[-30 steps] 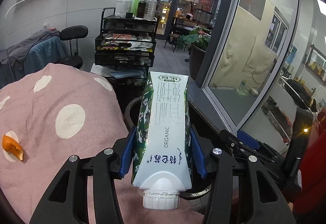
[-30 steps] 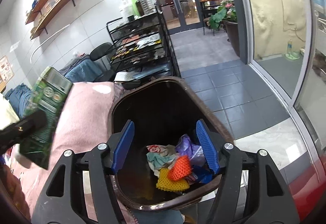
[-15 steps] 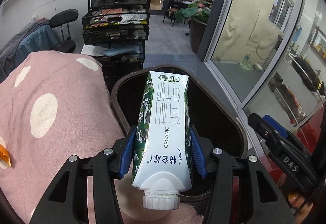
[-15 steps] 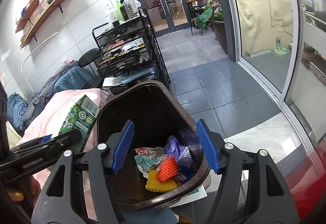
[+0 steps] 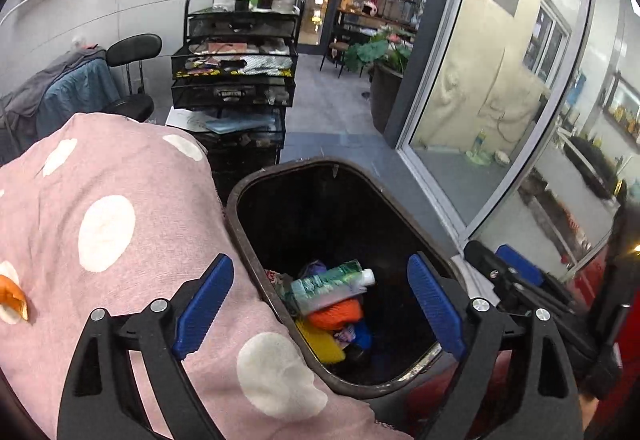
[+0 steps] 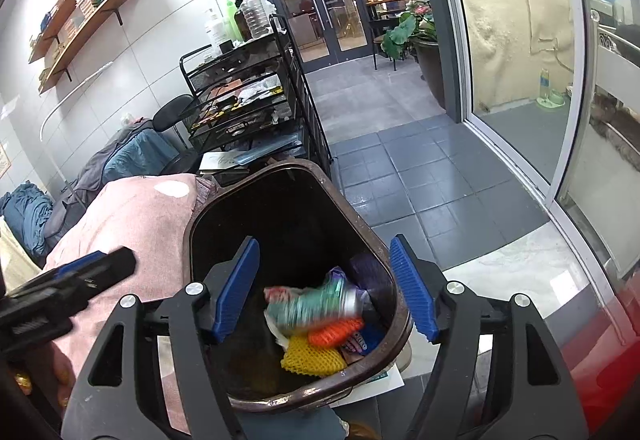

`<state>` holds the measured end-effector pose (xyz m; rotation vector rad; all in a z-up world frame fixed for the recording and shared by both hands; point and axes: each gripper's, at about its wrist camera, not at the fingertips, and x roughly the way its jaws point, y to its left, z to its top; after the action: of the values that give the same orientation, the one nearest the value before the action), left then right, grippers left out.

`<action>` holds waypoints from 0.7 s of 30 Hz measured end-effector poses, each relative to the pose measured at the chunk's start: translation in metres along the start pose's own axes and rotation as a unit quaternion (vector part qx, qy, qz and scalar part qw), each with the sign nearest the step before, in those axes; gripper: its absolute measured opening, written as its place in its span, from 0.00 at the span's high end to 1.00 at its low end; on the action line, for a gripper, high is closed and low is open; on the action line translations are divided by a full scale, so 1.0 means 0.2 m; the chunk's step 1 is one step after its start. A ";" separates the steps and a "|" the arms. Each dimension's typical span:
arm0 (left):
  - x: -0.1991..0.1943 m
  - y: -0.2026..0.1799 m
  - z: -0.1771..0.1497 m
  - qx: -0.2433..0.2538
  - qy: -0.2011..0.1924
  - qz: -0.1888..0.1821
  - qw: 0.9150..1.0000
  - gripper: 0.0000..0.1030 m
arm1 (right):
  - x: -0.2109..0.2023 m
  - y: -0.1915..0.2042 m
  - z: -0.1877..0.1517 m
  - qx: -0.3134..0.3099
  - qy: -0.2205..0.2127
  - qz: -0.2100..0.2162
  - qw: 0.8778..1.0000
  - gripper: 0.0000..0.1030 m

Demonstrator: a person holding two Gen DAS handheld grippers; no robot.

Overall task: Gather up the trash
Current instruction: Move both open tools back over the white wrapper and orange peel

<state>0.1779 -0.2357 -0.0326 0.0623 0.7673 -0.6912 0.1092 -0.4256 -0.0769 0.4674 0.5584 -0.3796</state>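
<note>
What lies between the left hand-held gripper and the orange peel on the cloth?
Only pink dotted cloth lies between the left hand-held gripper and the orange peel, in the left wrist view.

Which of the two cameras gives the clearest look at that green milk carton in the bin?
The left wrist view: the milk carton lies sharp on the trash in the bin, white cap visible. The right wrist view shows the carton only as a green blur.

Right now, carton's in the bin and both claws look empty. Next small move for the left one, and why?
Probably swing the left claw back over the pink spotted cloth toward the orange peel. Its jaws have just been opening and nothing sits between them; the milk carton lies in the bin on the other trash. The peel is the only loose scrap visible on the cloth.
</note>
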 end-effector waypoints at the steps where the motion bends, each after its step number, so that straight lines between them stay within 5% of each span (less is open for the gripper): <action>1: -0.03 0.01 0.00 -0.006 -0.008 0.000 1.000 0.14 | 0.00 0.01 0.00 -0.001 -0.002 0.004 1.000 0.34; 9: -0.30 0.09 -0.06 -0.008 -0.078 0.046 0.996 0.09 | -0.04 0.11 0.01 -0.022 -0.009 0.040 0.999 0.31; 21: -0.54 0.34 -0.19 -0.041 -0.108 0.108 0.987 0.07 | -0.09 0.44 -0.02 -0.086 0.003 0.123 0.989 0.19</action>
<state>0.1393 -0.1123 -0.0017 -0.0048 0.5690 -0.4511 0.1348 -0.3475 -0.0415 0.3657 0.5266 -0.0922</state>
